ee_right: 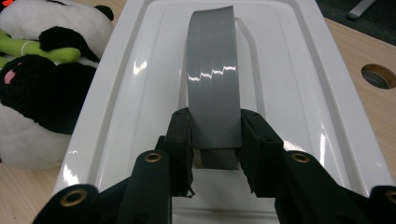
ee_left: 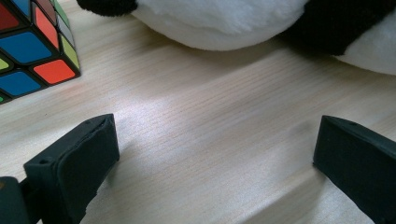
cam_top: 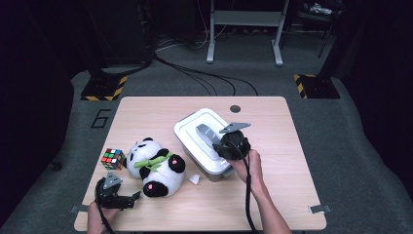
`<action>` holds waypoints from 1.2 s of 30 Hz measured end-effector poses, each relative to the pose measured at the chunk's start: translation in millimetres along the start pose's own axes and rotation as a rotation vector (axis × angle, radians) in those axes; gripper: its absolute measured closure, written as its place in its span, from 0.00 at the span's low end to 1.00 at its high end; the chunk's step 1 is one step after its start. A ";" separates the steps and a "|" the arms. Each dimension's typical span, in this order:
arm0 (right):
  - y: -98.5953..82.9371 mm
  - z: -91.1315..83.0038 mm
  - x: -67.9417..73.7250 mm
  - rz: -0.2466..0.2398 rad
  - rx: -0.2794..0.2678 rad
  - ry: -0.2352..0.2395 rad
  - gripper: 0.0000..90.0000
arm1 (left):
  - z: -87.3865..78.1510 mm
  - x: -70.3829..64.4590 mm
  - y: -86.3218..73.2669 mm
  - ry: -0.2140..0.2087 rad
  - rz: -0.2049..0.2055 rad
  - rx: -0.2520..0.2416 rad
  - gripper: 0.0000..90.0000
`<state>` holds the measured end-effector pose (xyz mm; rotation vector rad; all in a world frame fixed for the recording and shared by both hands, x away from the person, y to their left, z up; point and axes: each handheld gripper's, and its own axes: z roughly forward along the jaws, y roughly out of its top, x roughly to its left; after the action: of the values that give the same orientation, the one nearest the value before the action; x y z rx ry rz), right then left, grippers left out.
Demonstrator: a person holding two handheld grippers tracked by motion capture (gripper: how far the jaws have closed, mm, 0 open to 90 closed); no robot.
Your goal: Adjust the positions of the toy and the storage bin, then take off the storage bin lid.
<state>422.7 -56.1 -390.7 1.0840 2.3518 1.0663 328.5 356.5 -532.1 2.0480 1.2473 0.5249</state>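
Right gripper (ee_right: 215, 140) clamped on grey handle (ee_right: 213, 79), lid (ee_right: 299, 84) unlifted; left gripper (ee_left: 215, 154) spread idle by panda (ee_left: 243, 23).

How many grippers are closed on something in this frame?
1. The right gripper is clamped on the grey handle of the white box lid. The left gripper rests open on the table beside the panda.
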 end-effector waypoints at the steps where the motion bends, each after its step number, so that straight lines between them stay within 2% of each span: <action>1: 0.0 0.0 0.6 0.002 0.001 -0.001 0.74 | 0.0 -0.1 -0.1 0.000 -0.002 -0.001 0.00; 8: 2.8 0.2 1.4 -0.024 0.013 -0.015 0.72 | 0.1 0.0 0.1 0.003 0.003 0.000 0.00; 11: 6.8 0.8 2.0 -0.036 0.028 -0.054 0.47 | 0.3 0.0 0.0 0.002 0.002 -0.002 0.00; 12: 9.1 1.5 1.6 -0.043 0.026 -0.048 0.41 | 0.3 0.0 0.0 0.002 0.002 -0.003 0.00; 15: 18.0 4.1 3.6 -0.042 0.023 -0.059 0.27 | 0.1 -0.1 0.1 0.003 0.003 0.000 0.00; 17: 24.7 5.9 4.4 -0.055 0.026 -0.057 0.24 | 0.0 -0.2 0.1 0.002 0.002 0.003 0.00; 18: 28.1 7.2 4.1 -0.075 0.022 -0.061 0.24 | 0.2 0.0 0.1 0.002 0.002 -0.001 0.00; 20: 34.8 10.7 5.9 -0.080 0.011 -0.060 0.32 | 0.1 -0.1 0.1 0.003 0.002 0.001 0.00; 23: 43.9 17.3 6.4 -0.120 0.029 -0.059 0.45 | 0.3 0.0 0.0 0.002 0.002 -0.003 0.00; 25: 47.3 21.5 8.1 -0.114 0.043 -0.054 0.51 | 0.3 0.0 0.0 0.002 0.002 -0.002 0.00; 30: 49.7 30.4 8.0 -0.138 0.060 -0.047 0.70 | 0.0 0.0 -0.1 0.000 0.000 -0.001 0.00; 36: 49.2 30.0 7.1 -0.108 0.065 -0.045 0.74 | 0.0 0.1 0.0 -0.001 0.000 0.000 0.00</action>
<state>459.8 -15.0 -373.5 0.9808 2.3940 0.9238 328.5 356.6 -532.2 2.0479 1.2463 0.5247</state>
